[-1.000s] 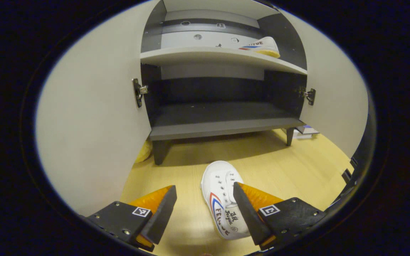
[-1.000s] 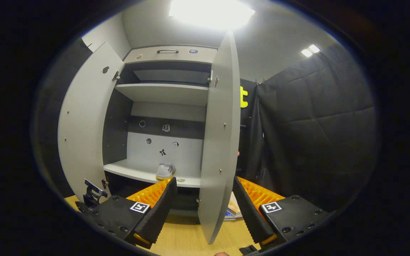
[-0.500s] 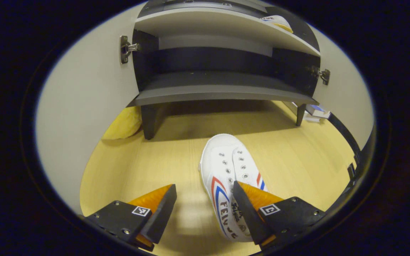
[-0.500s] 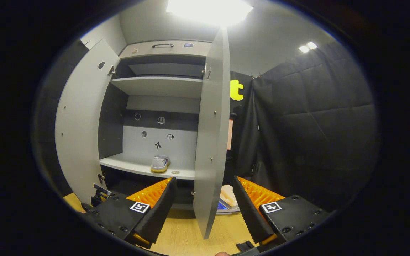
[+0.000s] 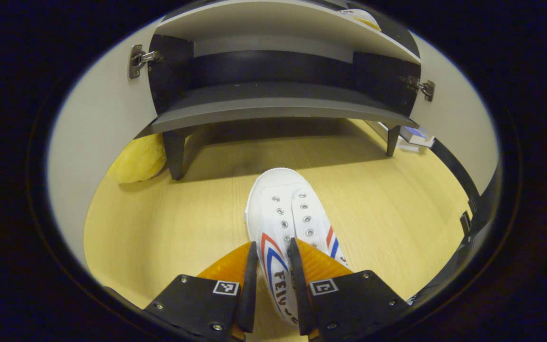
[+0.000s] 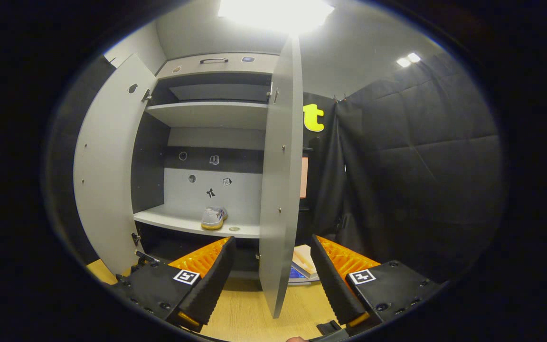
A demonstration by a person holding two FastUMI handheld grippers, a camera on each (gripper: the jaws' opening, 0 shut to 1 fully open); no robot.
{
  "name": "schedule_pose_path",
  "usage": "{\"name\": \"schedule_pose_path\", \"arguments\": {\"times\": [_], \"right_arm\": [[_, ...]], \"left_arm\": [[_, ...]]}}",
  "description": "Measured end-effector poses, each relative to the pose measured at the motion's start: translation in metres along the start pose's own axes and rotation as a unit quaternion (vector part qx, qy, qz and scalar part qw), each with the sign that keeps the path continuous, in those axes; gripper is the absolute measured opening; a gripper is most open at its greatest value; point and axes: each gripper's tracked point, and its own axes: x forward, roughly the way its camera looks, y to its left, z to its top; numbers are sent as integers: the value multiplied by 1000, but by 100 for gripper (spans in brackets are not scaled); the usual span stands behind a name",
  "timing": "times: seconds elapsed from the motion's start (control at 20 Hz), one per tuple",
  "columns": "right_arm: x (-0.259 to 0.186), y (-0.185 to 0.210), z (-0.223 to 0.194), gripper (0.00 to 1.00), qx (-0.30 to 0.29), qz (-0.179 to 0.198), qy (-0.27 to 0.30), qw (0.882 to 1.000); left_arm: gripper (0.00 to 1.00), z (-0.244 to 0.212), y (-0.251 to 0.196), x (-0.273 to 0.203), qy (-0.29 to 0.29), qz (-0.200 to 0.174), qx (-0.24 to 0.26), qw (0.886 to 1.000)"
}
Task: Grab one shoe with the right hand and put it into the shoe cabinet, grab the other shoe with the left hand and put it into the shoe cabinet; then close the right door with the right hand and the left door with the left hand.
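Note:
A white canvas shoe [image 5: 287, 216] with red and blue stripes lies on the wooden floor [image 5: 178, 218] before the shoe cabinet [image 5: 273, 102], toe toward it. My left gripper [image 5: 272, 280] is shut on the shoe's side wall near the heel. A second white shoe [image 6: 213, 218] stands on the cabinet's middle shelf [image 6: 178, 222]; its toe [image 5: 359, 15] peeks over that shelf's edge in the left gripper view. My right gripper [image 6: 268, 278] is open and holds nothing, facing the edge of the open right door [image 6: 280, 175]. The left door [image 6: 107, 171] also stands open.
A yellow soft object [image 5: 138, 161] lies on the floor behind the left door. Books [image 6: 302, 266] are stacked on the floor right of the cabinet, and black cloth [image 6: 416, 156] hangs on the right. The cabinet's dark bottom shelf [image 5: 273, 107] holds nothing.
My left gripper came down and forward over the floor shoe and shut on its side; before, it was open with the shoe beside one finger. The right gripper hardly moved.

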Motion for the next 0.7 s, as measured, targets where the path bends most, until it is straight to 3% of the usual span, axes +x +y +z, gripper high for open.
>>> {"name": "schedule_pose_path", "arguments": {"times": [0.15, 0.2, 0.25, 0.7], "right_arm": [[-2, -3, 0, 98, 2, -1, 0, 1000], [-3, -3, -2, 98, 2, -1, 1, 1000], [-5, -4, -3, 98, 2, -1, 3, 1000], [-12, -14, -4, 98, -5, -2, 8, 1000]], "left_arm": [[11, 0, 1, 1, -22, 10, -27, 999], [11, 2, 2, 4, -32, 16, -31, 999], [3, 2, 0, -4, -34, 20, -32, 999], [1, 14, 3, -6, -64, 30, -33, 997]]}}
